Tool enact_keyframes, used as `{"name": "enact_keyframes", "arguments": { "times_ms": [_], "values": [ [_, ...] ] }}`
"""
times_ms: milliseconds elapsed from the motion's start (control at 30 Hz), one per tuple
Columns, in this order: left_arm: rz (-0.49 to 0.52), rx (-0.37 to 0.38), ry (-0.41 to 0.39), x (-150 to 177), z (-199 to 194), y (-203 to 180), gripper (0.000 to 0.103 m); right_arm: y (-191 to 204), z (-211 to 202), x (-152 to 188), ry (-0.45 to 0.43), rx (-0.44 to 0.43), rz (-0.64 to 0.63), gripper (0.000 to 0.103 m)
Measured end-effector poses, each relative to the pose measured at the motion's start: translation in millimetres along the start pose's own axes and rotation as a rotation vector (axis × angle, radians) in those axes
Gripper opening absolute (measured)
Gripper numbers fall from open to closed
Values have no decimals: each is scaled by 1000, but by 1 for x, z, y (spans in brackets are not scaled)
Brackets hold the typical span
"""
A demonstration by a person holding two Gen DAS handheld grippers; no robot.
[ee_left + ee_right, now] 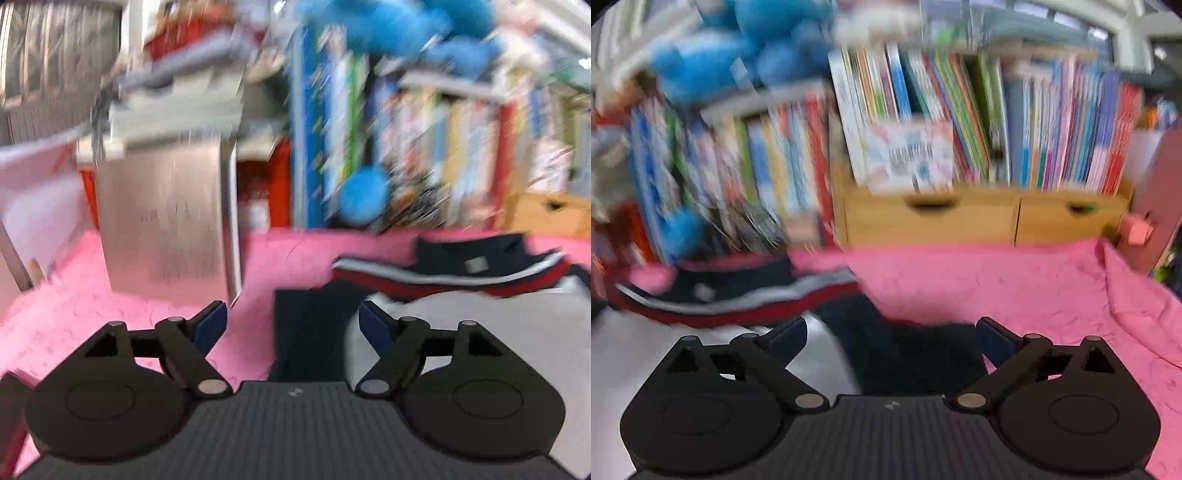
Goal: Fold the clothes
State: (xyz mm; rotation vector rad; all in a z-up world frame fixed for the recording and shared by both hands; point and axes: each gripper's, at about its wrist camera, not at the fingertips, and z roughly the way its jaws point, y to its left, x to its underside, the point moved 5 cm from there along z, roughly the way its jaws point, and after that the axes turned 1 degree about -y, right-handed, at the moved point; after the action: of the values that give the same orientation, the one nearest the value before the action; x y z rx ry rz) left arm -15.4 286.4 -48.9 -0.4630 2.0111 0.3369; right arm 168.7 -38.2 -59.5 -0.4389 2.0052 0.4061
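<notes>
A shirt (480, 306) with a white body, navy sleeves and collar and red and white shoulder stripes lies flat on a pink blanket (92, 306). Its left sleeve (306, 332) reaches between the fingers of my left gripper (293, 323), which is open and empty just above it. In the right wrist view the same shirt (738, 295) fills the lower left, and its navy right sleeve (916, 350) lies under my right gripper (890, 341), also open with nothing in it. Both views are blurred by motion.
A metal box (166, 218) stands on the blanket at the left. Behind are shelves of books (960, 122), wooden drawers (979, 218) and a blue plush toy (738, 48). The pink blanket (1034, 295) stretches bare to the right.
</notes>
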Motion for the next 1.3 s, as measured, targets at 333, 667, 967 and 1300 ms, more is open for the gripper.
{"name": "enact_keyframes", "arguments": {
  "times_ms": [333,667,967,1300],
  "values": [
    [343,-76,81,86,-35,-66,91,118,-50,85,142,-185,-259,103],
    [208,-170,94,94,-29,-6,102,-6,-48,99,172,84,19,103],
    [119,-128,127,93,-24,7,103,1,-54,108,178,124,5,103],
    [64,-105,145,92,-23,13,103,6,-54,108,188,123,2,103]
  ]
}}
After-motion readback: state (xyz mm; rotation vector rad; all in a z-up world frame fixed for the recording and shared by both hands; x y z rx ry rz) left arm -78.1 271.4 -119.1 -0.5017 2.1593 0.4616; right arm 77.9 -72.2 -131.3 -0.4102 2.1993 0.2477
